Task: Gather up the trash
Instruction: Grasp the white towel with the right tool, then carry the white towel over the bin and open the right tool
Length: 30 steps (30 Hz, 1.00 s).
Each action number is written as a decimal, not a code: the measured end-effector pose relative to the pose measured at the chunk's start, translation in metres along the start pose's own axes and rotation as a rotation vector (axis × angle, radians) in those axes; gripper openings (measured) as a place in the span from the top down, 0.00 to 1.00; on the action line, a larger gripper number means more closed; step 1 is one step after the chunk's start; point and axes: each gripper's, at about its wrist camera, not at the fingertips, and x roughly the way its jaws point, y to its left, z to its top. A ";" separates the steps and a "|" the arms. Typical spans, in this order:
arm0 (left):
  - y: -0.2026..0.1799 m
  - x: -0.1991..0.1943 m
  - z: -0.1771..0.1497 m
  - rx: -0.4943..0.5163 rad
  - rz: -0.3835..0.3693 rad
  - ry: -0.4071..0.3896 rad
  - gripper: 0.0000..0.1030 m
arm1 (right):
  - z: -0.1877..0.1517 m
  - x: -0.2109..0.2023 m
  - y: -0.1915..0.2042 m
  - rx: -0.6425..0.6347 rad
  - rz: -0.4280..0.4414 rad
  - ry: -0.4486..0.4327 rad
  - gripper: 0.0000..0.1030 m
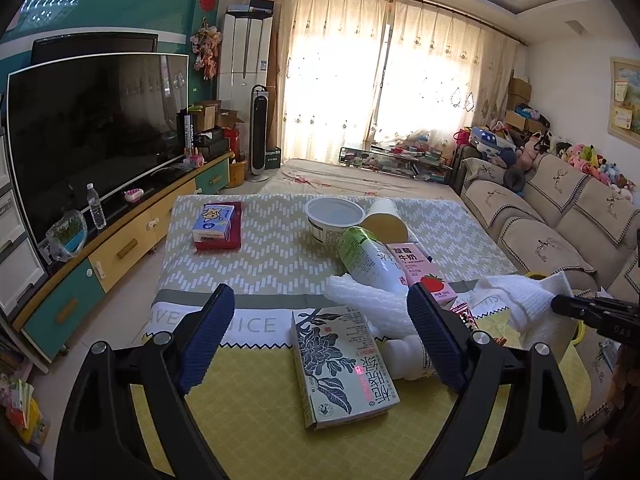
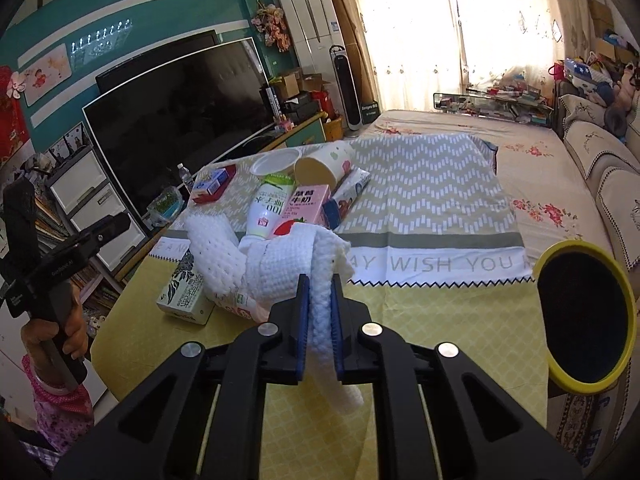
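Honestly, right claw (image 2: 319,312) is clamped on the white waffle cloth (image 2: 296,264) over the worktop (image 2: 440,312), left claw (image 1: 320,340) gaping and empty, so the dangling end could snag the cartons (image 2: 308,204).

Waffle-weave cloth (image 2: 280,264), white, soft and rough-textured, sits pinched in the right tool (image 2: 319,312), whose matt black plastic arms carry ribbed blue rubbery pads (image 2: 305,320) and shiny metal rivets. Just ahead of it, a glossy plastic bottle (image 2: 264,212) catches the light beside a smooth printed pink carton (image 2: 306,204). To its right, a yellow-rimmed bin (image 2: 632,312) looks like smooth plastic with a matt dark inside. Between the left tool (image 1: 320,336) pads lies a printed paperboard carton (image 1: 340,368), slightly sheeny, with bubbly white foam wrap (image 1: 360,300) beyond. Underneath, the worktop (image 1: 248,420) wears matt woven cloth, yellow and patterned.
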 end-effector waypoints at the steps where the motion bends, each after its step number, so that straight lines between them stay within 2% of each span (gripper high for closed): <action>1: -0.001 -0.001 0.000 0.002 -0.001 -0.001 0.16 | 0.003 -0.006 -0.002 0.002 -0.008 -0.018 0.91; 6: -0.004 -0.003 0.002 0.011 -0.002 -0.002 0.15 | 0.018 -0.034 -0.033 0.043 -0.101 -0.110 0.91; 9: -0.008 -0.004 0.003 0.016 0.005 -0.004 0.15 | 0.025 -0.052 -0.069 0.096 -0.209 -0.166 0.91; 13: -0.016 -0.002 0.004 0.030 0.007 0.003 0.15 | 0.026 -0.067 -0.122 0.167 -0.351 -0.196 0.91; 17: -0.026 0.002 0.006 0.040 0.008 0.013 0.15 | 0.021 -0.067 -0.177 0.232 -0.457 -0.180 0.90; 22: -0.041 0.011 0.004 0.055 0.011 0.036 0.15 | 0.009 -0.047 -0.234 0.295 -0.521 -0.118 0.90; 30: -0.048 0.023 0.001 0.053 0.023 0.073 0.15 | -0.016 -0.002 -0.284 0.353 -0.579 -0.020 0.86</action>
